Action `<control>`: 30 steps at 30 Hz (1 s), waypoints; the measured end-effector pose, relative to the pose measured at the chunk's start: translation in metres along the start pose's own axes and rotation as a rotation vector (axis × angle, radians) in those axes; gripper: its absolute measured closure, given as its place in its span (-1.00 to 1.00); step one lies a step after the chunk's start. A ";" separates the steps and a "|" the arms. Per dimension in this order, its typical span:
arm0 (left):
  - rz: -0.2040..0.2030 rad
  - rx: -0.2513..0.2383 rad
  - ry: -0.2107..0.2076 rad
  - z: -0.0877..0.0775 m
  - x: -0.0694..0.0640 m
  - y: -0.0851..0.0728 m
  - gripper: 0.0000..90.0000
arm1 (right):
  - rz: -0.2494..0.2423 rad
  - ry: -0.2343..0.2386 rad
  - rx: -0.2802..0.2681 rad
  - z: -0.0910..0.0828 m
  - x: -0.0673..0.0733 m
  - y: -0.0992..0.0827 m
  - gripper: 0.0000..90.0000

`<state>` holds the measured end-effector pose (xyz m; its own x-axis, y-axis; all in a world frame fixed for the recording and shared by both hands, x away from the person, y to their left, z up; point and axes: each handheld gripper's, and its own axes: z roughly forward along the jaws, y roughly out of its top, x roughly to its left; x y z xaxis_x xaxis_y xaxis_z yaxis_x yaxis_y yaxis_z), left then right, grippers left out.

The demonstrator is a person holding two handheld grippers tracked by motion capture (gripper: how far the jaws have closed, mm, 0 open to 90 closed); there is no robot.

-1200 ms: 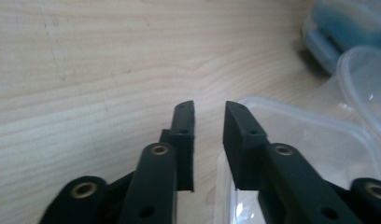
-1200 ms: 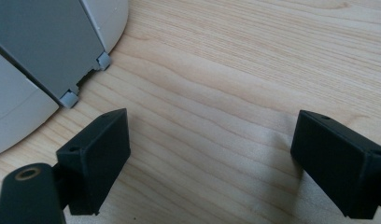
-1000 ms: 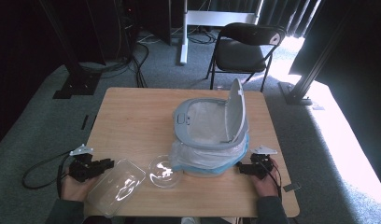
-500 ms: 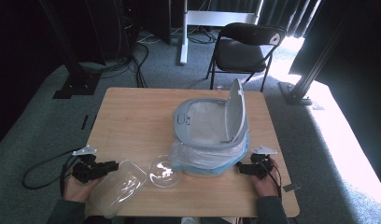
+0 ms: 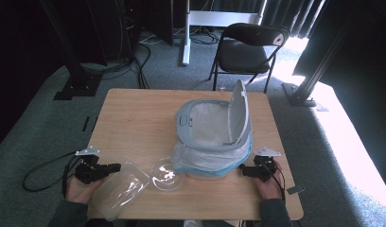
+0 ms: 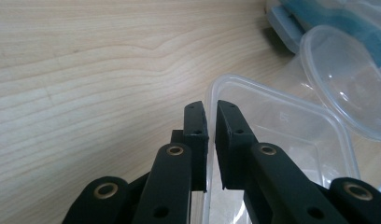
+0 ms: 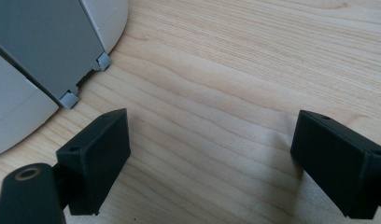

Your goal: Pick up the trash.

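Observation:
A clear rectangular plastic container [image 5: 120, 189] lies at the table's front left. My left gripper [image 5: 116, 166] sits at its near corner. In the left gripper view the jaws [image 6: 211, 109] are closed to a thin slit with the container's rim [image 6: 282, 135] running between them. A clear round bowl [image 5: 166, 174] [image 6: 352, 79] rests just right of the container. My right gripper [image 5: 242, 170] lies at the front right beside the bin, and in its own view it stands open [image 7: 209, 135] over bare wood.
A grey bin [image 5: 210, 127] with a plastic liner and raised lid [image 5: 239, 113] stands mid-table; its base [image 7: 39, 42] is close to the right jaws. The wooden table [image 5: 134, 118] is bare at the back left. A black chair [image 5: 250, 45] stands beyond it.
My left gripper has edged slightly right onto the container's rim. The right gripper has hardly moved.

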<state>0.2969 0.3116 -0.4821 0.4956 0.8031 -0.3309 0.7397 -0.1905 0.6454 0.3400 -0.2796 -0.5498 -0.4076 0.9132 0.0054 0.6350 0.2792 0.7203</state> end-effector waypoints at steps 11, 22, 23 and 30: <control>0.009 -0.041 0.070 -0.011 0.000 0.011 1.00 | 0.000 0.000 0.000 0.000 0.000 0.000 -0.75; 0.032 0.010 0.054 0.005 -0.003 0.004 0.48 | 0.001 -0.001 0.000 0.000 0.000 0.000 -0.75; 0.034 0.007 0.057 0.007 -0.004 0.006 0.52 | 0.001 -0.001 0.000 0.000 0.000 0.000 -0.75; 0.078 0.014 0.098 0.021 -0.012 0.025 0.82 | 0.003 -0.002 0.000 0.000 0.000 0.000 -0.75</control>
<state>0.3195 0.2852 -0.4765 0.5052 0.8369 -0.2108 0.7076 -0.2618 0.6564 0.3400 -0.2792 -0.5497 -0.4046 0.9145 0.0058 0.6360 0.2768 0.7203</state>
